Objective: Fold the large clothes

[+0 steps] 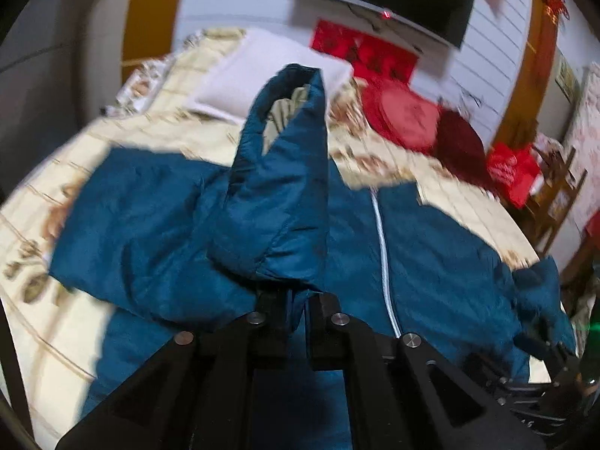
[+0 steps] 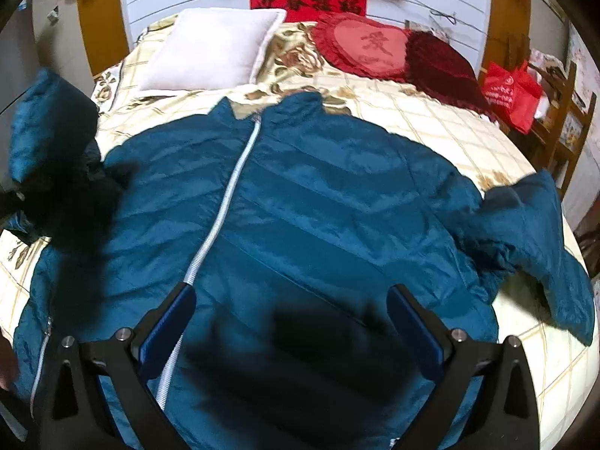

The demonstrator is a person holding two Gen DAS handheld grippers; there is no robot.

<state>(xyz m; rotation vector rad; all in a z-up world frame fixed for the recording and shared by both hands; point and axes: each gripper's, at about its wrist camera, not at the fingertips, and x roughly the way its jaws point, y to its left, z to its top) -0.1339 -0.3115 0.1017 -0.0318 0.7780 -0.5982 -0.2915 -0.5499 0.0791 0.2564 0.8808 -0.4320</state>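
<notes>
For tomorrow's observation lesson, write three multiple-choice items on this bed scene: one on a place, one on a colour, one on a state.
1. Where does the white pillow lie?
A. at the head of the bed
B. on the jacket
C. on the floor

2. What colour is the jacket?
A. red
B. teal blue
C. grey

3. How is the left hand-held gripper?
A. open above the quilt
B. shut on the jacket sleeve
C. out of sight

Answers:
1 A: it lies near the wall, beyond the jacket's collar.
2 B: the whole garment is teal blue, with a white zip.
3 B: the sleeve rises from between its closed fingers; the right hand-held gripper is open.
</notes>
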